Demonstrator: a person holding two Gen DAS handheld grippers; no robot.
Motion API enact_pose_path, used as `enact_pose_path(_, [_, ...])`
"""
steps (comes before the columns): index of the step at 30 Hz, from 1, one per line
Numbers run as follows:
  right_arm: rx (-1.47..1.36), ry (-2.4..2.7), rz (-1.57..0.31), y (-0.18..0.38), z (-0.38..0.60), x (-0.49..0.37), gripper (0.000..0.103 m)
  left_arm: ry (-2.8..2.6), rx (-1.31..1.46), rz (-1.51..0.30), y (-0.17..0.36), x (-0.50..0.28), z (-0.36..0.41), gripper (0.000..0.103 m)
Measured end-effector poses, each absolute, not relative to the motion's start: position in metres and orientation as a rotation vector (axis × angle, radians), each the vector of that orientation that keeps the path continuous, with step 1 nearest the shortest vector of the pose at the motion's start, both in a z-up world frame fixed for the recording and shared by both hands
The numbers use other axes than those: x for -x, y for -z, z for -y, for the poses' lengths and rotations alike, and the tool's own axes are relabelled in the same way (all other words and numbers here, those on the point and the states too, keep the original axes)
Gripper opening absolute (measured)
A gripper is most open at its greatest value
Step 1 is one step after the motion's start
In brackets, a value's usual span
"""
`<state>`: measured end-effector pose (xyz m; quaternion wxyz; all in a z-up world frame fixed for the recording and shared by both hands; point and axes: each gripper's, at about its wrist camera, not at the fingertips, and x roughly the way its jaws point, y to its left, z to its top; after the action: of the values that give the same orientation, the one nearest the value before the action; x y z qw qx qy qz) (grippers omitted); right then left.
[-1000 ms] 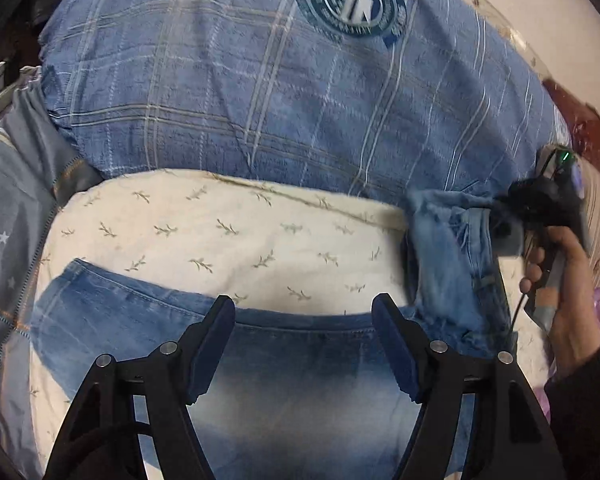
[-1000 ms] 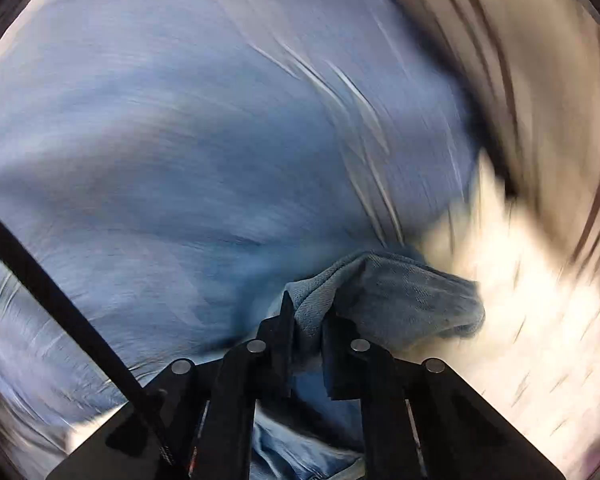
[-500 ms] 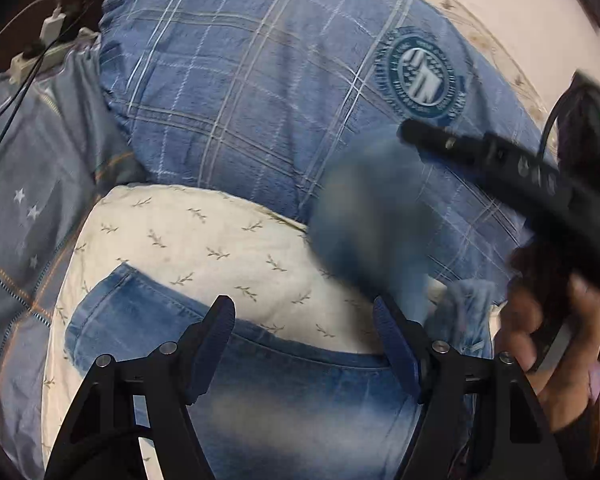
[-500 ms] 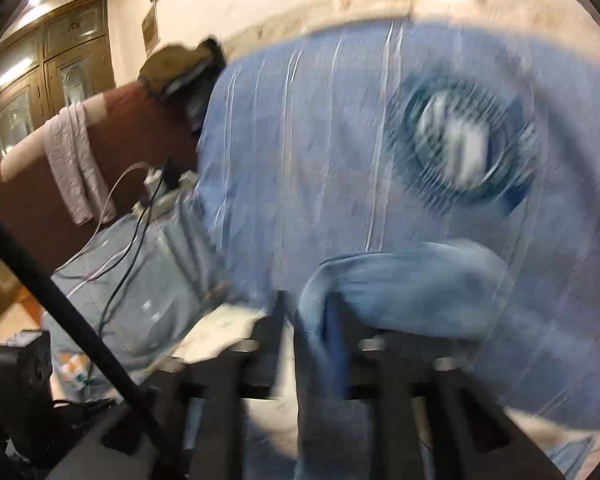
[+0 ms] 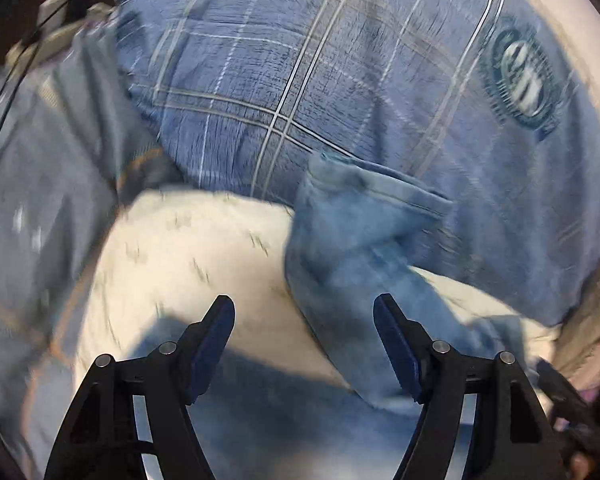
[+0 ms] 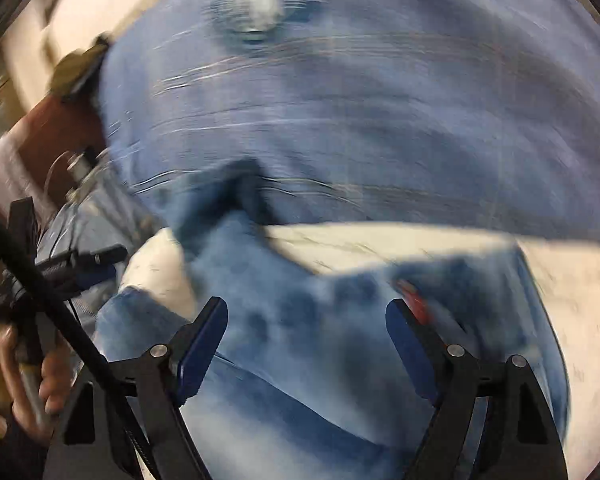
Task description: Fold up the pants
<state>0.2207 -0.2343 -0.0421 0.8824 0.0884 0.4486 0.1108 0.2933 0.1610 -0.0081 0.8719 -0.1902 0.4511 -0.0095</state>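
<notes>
Left wrist: pants [image 5: 352, 264] leg runs diagonally, hem pointing up-right; left hand-held gripper [image 5: 304, 340] apart, right hand-held gripper [image 6: 306, 336] opening, empty.

Round emblem [image 5: 522, 80] on plaid pillow [image 5: 300, 80]: lettering blurred, unreadable.

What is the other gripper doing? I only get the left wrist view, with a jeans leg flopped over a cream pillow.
Observer: The right gripper is opening, jaws wide, nothing pinched; the jeans lie beneath it.
Operator: Anything on the jeans I can't see?
Observer: A small red tag, blurred, beside that gripper's right finger.
Operator: Who carries my camera?
Observer: A hand at the picture's left edge grips the handle of the left gripper.
</notes>
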Motion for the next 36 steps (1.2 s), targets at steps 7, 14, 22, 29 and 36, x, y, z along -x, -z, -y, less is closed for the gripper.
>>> enact_pose_path(7, [-0.505,-0.211,-1.007,0.077,0.276,-0.207,0.083,0.041,0.518,-0.988,0.065,-0.351,-0.173,0.07])
enact_pose_path(14, [-0.542,-0.132,-1.035,0.095,0.244,-0.253,0.083,0.131,0.6,-1.01,0.074,-0.376,-0.159,0.006])
enact_pose_path(22, [-0.301,0.083,-1.186,0.123,0.202,-0.287,0.013,0.114,0.678,-0.89,0.016,-0.309,-0.187,0.005])
enact_pose_path(29, [-0.392,0.056,-1.075,0.089,0.238,-0.238,0.0,0.086,0.782,-0.944,0.024,-0.253,-0.208,0.005])
enact_pose_path(36, [-0.535,0.043,-0.896,0.033,0.283,-0.196,0.058,-0.004,0.804,-1.034,0.042,-0.258,-0.209,0.007])
